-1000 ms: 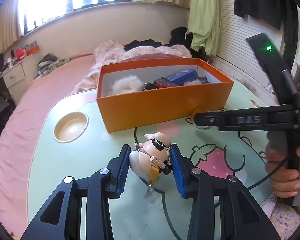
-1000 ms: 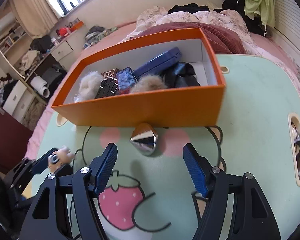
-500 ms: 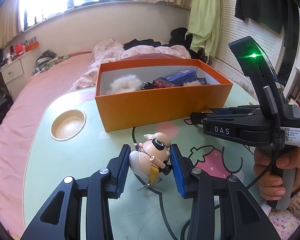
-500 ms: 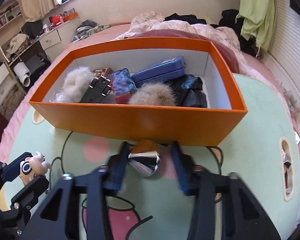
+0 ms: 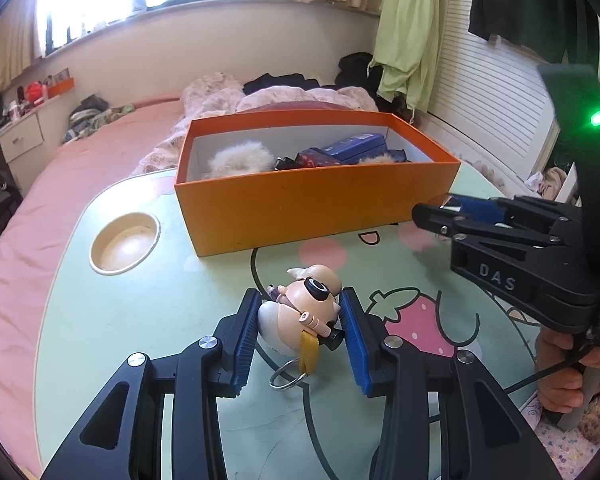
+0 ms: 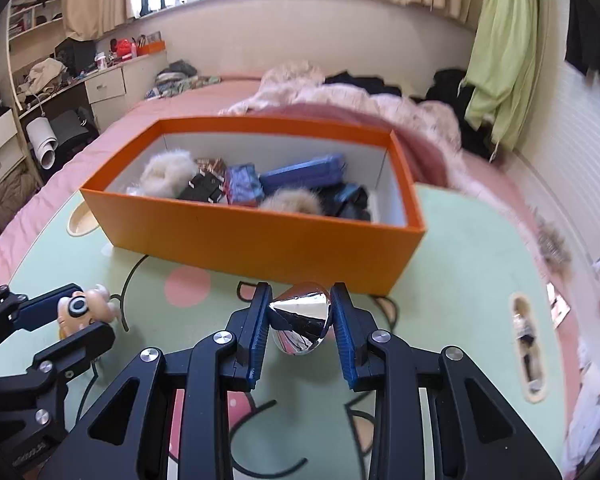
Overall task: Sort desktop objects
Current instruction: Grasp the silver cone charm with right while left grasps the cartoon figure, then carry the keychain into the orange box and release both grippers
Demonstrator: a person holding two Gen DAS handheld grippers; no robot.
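Pig keychain figure (image 5: 300, 312) clamped in left tongs (image 5: 300, 330), just above bench (image 5: 140, 312); mirrored cone (image 6: 300, 316) pinched in right tongs (image 6: 300, 330), before orange box (image 6: 260, 240). Risks judged: slick cone squirted out; dangling key ring (image 5: 286, 376) snagged on box rim.

Mirror-glossy metal cone (image 6: 300, 318), matt cardboard box (image 6: 260, 240)
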